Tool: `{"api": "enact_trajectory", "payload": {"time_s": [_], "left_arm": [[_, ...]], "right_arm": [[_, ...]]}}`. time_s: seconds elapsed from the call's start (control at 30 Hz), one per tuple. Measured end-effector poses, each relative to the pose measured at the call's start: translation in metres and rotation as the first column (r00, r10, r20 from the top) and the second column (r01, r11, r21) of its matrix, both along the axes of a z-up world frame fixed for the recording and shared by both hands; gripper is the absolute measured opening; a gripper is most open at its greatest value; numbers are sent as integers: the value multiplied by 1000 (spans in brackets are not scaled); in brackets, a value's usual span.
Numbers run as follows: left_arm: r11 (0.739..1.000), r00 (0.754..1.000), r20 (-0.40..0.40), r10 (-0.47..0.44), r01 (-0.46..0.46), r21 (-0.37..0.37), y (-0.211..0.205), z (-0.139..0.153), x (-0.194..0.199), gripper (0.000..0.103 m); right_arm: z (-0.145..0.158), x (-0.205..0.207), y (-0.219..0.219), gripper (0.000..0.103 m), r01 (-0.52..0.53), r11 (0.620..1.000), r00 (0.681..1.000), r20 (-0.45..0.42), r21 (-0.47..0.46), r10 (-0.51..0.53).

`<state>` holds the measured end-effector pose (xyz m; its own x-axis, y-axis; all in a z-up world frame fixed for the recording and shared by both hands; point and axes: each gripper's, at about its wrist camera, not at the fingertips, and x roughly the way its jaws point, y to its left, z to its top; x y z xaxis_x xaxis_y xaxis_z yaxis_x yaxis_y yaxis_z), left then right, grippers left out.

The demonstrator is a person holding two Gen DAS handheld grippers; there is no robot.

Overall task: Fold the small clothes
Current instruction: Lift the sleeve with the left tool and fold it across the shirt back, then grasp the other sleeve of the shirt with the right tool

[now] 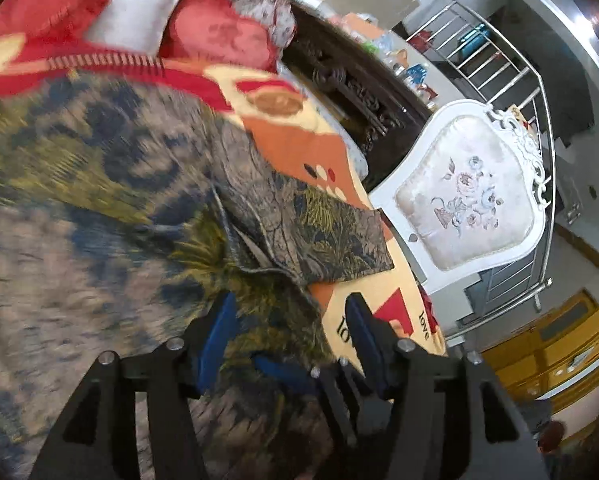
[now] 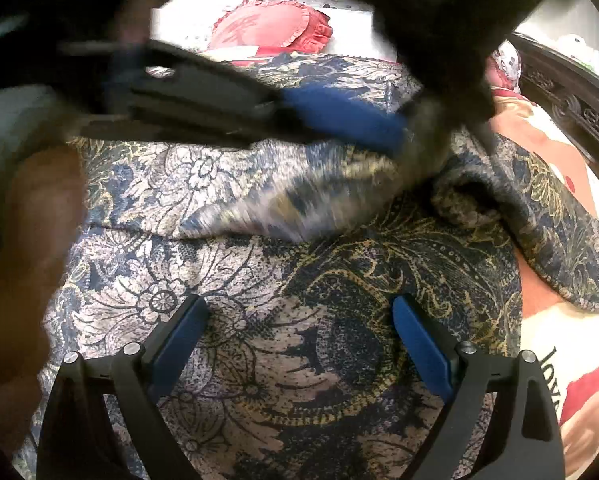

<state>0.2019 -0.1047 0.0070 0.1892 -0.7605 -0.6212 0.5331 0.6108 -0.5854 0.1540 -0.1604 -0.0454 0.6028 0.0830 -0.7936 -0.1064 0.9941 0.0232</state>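
Both grippers, left gripper and right gripper, hover with jaws released over a floral-print garment on the bed.

We are reading only the word "love", printed in black on the cream and red blanket covering the bed.

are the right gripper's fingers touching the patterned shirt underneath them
Cannot tell. In the right wrist view the right gripper stands open over the patterned shirt, but looking straight along the blue fingers shows neither contact nor gap.
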Motion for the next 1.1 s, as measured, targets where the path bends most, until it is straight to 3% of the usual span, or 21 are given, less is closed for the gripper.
{"api": "enact_trajectory", "payload": {"time_s": [0.07,0.13,0.2,0.3,0.33,0.4,0.43,0.5,0.53,0.6,0.63,0.7,0.73,0.77,0.87,0.93,1.03,1.1], "left_arm": [[999,998,55,42,-43,12,28,12,-6,60],[987,981,141,135,-146,68,67,22,-9,60],[945,931,255,261,-300,130,117,30,-10,60],[834,826,300,477,-533,144,196,29,-7,60],[802,797,293,528,-581,137,215,26,-7,60],[720,720,252,646,-685,112,255,14,-9,60],[690,691,231,685,-717,102,266,8,-11,60],[655,659,199,725,-749,96,274,-5,-16,60],[647,653,187,734,-756,95,275,-12,-18,60],[635,642,167,749,-766,97,272,-27,-25,60],[638,645,168,745,-763,100,268,-34,-29,60],[644,659,204,724,-752,142,251,-49,-34,60],[646,666,221,713,-746,162,244,-54,-39,60],[642,670,248,700,-742,192,237,-66,-43,61],[632,663,261,702,-749,200,235,-73,-50,64],[636,676,257,691,-737,229,231,-77,-43,67],[652,691,261,674,-723,228,228,-78,-43,75],[661,698,253,670,-716,223,229,-79,-44,79]], "right_arm": [[1,-1,1,101,0,1000,1000,-2,-3,0],[3,-6,1,101,-1,1000,1000,-6,-7,1],[5,-17,0,101,-10,1000,1000,-24,2,10],[16,-46,-8,94,-17,999,1000,-23,36,18],[26,-56,-11,88,-18,999,1000,14,45,18],[52,-69,-17,88,-37,997,992,124,68,28],[65,-69,-19,88,-53,996,983,182,71,39],[84,-52,-22,87,-62,995,965,257,75,41],[88,-34,-24,83,-60,995,967,250,84,37],[81,8,-29,62,-64,983,986,166,172,35],[70,35,-34,42,-43,969,996,83,243,24],[48,65,-46,37,22,961,1000,-21,277,-17],[34,77,-56,26,69,958,995,-87,278,-47],[23,84,-75,2,134,946,987,-128,294,-100],[24,66,-128,2,247,876,968,-66,414,-241],[22,53,-147,2,306,852,948,-51,425,-315],[11,43,-161,2,332,826,938,-69,455,-340],[18,39,-161,2,315,837,944,-58,447,-324]]}}
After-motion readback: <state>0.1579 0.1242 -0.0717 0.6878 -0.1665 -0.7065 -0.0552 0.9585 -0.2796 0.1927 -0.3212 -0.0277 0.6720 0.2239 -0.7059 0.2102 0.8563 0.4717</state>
